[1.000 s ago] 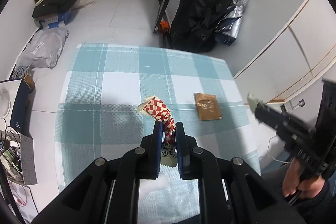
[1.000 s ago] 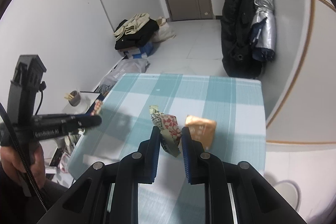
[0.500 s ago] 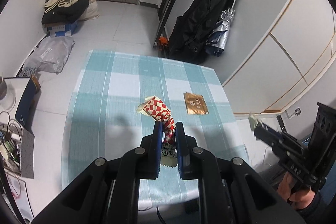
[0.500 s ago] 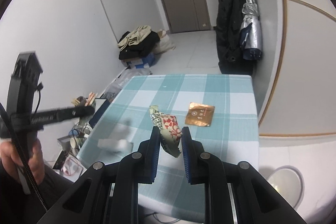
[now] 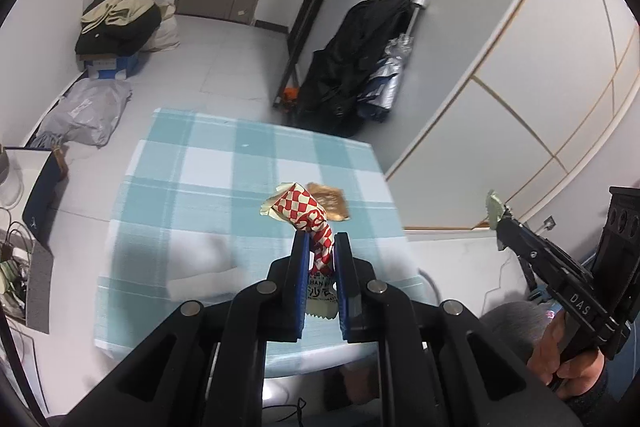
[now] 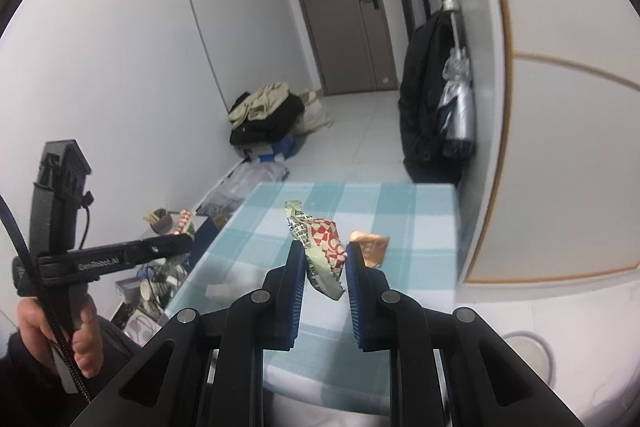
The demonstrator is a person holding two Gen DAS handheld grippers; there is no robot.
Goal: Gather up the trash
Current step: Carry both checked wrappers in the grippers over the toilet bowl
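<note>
My left gripper (image 5: 320, 243) is shut on a red-and-white checked wrapper (image 5: 298, 209), held up in the air over the near part of the table (image 5: 180, 155) with its teal checked cloth. My right gripper (image 6: 324, 251) is shut on a crumpled pale wrapper with red checks (image 6: 320, 243), also lifted above the table (image 6: 400, 195). A brown foil packet (image 5: 332, 203) (image 6: 370, 247) lies flat on the cloth beyond both wrappers. A white scrap of paper (image 5: 200, 279) (image 6: 224, 289) lies near the front edge. Each wrist view shows the other gripper at its side, a hand on its handle.
A black coat (image 5: 360, 59) and a folded silver umbrella (image 6: 458, 107) hang on the wall past the table's far right corner. Clothes on a blue box (image 5: 116, 27) and a grey bag (image 5: 84, 111) lie on the floor. Clutter (image 6: 160, 267) stands left of the table, a white bin (image 6: 528, 351) right.
Both grippers have risen and drawn back from the table, each still shut on its wrapper. The table now looks smaller and lower. The brown packet and white scrap stay on the cloth.
</note>
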